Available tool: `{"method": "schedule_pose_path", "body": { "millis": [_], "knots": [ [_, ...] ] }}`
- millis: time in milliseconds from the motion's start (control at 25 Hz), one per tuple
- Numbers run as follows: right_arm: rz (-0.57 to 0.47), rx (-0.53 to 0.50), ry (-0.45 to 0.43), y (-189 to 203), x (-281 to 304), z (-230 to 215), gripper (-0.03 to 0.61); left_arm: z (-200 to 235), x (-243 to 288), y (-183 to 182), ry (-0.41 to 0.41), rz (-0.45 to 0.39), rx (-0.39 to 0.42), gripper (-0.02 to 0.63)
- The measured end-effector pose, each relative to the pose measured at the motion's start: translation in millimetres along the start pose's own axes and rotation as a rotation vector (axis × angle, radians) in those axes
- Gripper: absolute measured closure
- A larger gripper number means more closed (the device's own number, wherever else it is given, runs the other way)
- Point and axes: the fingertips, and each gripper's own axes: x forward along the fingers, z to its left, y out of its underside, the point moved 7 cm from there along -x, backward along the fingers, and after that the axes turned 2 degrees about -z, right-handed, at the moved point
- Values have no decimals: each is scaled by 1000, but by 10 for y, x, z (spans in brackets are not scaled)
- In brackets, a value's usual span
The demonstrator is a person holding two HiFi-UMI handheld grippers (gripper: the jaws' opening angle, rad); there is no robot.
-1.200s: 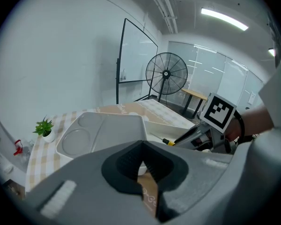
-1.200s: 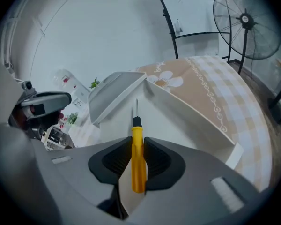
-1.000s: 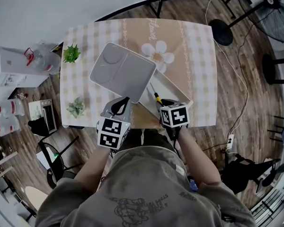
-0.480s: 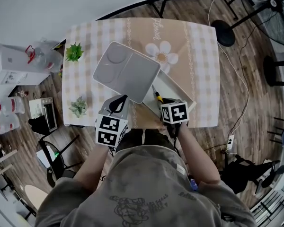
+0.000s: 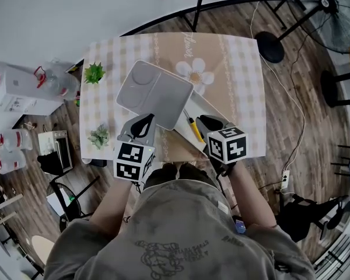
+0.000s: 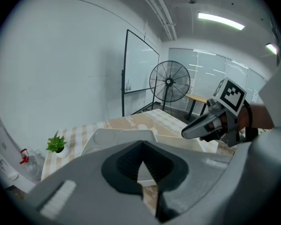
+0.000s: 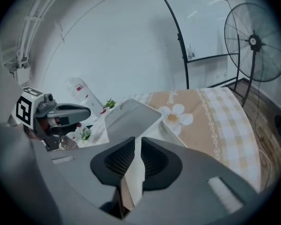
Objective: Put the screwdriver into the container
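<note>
Screwdriver (image 5: 193, 128) lies just left of slightly parted right tongs (image 5: 207, 122), shaft pointing away; left tongs (image 5: 144, 121) clenched empty

Head view looks steeply down; both gripper views look low across the container (image 5: 205, 102).

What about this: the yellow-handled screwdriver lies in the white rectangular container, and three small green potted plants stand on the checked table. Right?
Not quite. The head view shows two small green potted plants, not three, on the checked table. The yellow-handled screwdriver does lie in the white rectangular container.
</note>
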Motion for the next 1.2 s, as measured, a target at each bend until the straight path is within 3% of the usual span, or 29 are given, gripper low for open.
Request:
{"method": "schedule_pose_path", "body": {
  "millis": [400, 600, 880, 1200],
  "knots": [
    [-274, -112, -26, -609, -790, 400, 534, -124, -443, -647, -4, -175, 84, 614],
    [-373, -232, 24, -771, -1153, 565, 541, -204, -756, -928, 9, -277, 79, 614],
    [-508, -228, 9, -869, -1629, 783, 551, -271, -1112, -1164, 3, -376, 104, 614],
    [-594, -214, -36, -850, -2030, 919, 551, -349, -1328, -1192, -2, -419, 104, 614]
  ]
}}
